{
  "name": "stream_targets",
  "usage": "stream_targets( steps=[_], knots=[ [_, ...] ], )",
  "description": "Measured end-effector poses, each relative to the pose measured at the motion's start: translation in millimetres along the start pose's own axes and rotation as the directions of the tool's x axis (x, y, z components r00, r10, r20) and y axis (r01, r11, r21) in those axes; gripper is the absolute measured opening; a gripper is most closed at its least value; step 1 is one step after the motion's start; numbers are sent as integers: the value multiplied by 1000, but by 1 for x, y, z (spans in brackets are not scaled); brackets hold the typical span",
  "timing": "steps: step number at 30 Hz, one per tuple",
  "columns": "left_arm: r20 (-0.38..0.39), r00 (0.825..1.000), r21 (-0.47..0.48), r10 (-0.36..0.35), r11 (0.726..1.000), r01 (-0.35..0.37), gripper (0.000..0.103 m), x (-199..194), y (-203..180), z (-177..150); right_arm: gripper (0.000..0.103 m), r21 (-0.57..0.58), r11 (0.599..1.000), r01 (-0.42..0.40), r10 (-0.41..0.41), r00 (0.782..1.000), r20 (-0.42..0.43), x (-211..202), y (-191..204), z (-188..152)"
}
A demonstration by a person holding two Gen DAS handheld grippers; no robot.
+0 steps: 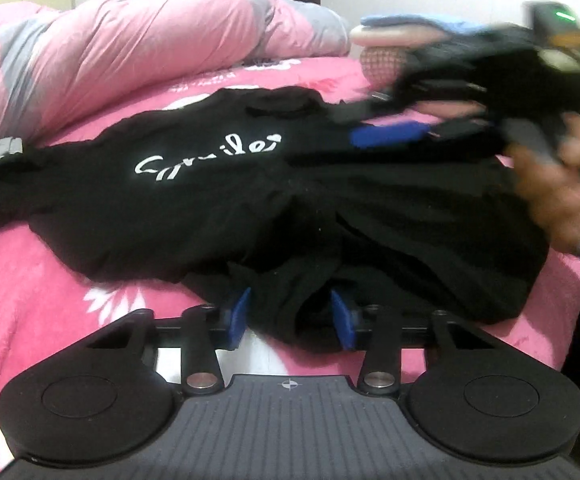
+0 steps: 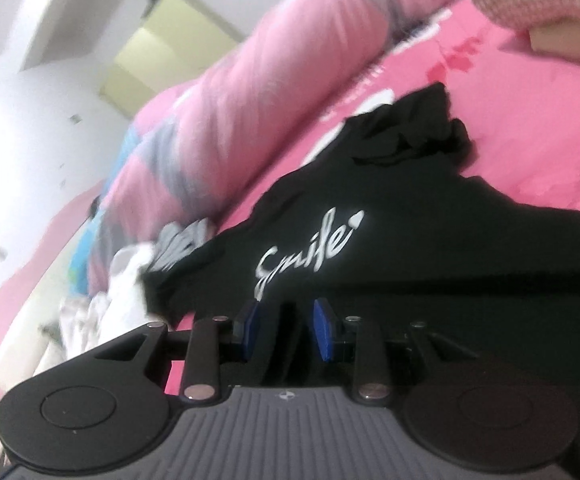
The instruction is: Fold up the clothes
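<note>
Black shirt (image 1: 217, 184) lies spread across the pink bed (image 1: 49, 312), white lettering up, collar toward the quilt (image 1: 129, 40) at the far side; one side of the shirt looks doubled over, rumpled, not flat. My left gripper (image 1: 290, 312) sits at the shirt's near hem: fingers partly apart with a bunch of black cloth between the blue pads (image 1: 239, 312); I cannot tell whether they pinch it. My right gripper (image 2: 285, 328) comes in at the shirt's edge below the lettering, fingers narrow, cloth between or just behind them; grip uncertain, frame blurred. In the left view the right gripper reaches over the shirt by the collar, the hand (image 1: 554, 184) smeared by motion. Judgement: a fold of the shirt body is in hand. Next move needs both edges held evenly.
</note>
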State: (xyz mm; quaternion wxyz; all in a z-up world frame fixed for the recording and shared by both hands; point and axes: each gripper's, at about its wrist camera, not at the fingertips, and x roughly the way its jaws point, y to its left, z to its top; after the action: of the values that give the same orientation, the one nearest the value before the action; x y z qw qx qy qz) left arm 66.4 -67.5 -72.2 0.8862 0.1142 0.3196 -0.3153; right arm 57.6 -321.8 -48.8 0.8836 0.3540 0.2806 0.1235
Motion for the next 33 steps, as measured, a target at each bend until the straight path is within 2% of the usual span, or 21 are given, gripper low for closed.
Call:
stream_targets(
  steps=[2, 4, 5, 8, 9, 10, 11, 12, 14, 16, 20, 24, 27, 28, 30, 31, 33],
  knots=[
    [15, 1000, -62, -10, 998, 11, 23, -4, 6, -1, 32, -68, 998, 8, -10, 1000, -24, -17, 9, -19],
    [33, 999, -135, -21, 991, 25, 6, -10, 12, -3, 32, -149, 989, 24, -32, 998, -52, -30, 21, -40],
    [43, 999, -173, -27, 984, 34, 4, -12, 16, -3, 32, -194, 980, 33, -46, 997, -62, -33, 28, -49],
    [83, 996, -313, -42, 947, 66, 3, -25, 31, -7, 32, -318, 945, 81, -101, 994, -45, -38, 45, -73],
    [96, 994, -358, -44, 931, 75, 2, -30, 36, -9, 29, -352, 930, 101, -120, 992, -32, -38, 48, -79],
    [106, 993, -393, -44, 916, 82, 2, -37, 38, -11, 25, -380, 917, 120, -138, 990, -20, -37, 52, -83],
    [116, 992, -420, -44, 903, 89, 2, -44, 40, -14, 12, -386, 912, 138, -154, 988, -9, -36, 53, -84],
    [131, 990, -445, -46, 890, 100, 2, -52, 41, -16, 6, -392, 906, 157, -169, 986, 2, -35, 54, -84],
    [190, 980, -469, -62, 871, 146, 1, -74, 41, -23, 4, -396, 901, 177, -178, 983, 33, -41, 56, -82],
    [228, 970, -478, -82, 858, 185, 1, -90, 39, -33, 4, -395, 900, 187, -173, 982, 71, -51, 58, -78],
    [197, 974, -517, -112, 832, 201, 1, -93, 40, -57, 4, -417, 886, 203, -173, 979, 108, -68, 63, -77],
    [167, 975, -555, -144, 804, 214, 1, -96, 41, -82, 4, -458, 863, 216, -215, 975, 54, -66, 62, -91],
    [146, 975, -583, -169, 781, 223, 2, -98, 42, -100, 6, -504, 829, 243, -287, 958, -10, -63, 63, -101],
    [139, 974, -592, -177, 774, 225, 3, -99, 42, -107, 6, -510, 821, 256, -301, 954, -6, -65, 66, -102],
    [149, 972, -583, -180, 779, 233, 6, -104, 44, -109, 10, -503, 824, 262, -296, 955, 13, -75, 71, -97],
    [159, 971, -570, -178, 787, 237, 11, -108, 45, -107, 12, -485, 835, 261, -280, 959, 34, -82, 73, -92],
    [181, 968, -543, -172, 804, 244, 20, -114, 46, -105, 23, -453, 856, 247, -242, 968, 71, -93, 77, -82]
  ],
)
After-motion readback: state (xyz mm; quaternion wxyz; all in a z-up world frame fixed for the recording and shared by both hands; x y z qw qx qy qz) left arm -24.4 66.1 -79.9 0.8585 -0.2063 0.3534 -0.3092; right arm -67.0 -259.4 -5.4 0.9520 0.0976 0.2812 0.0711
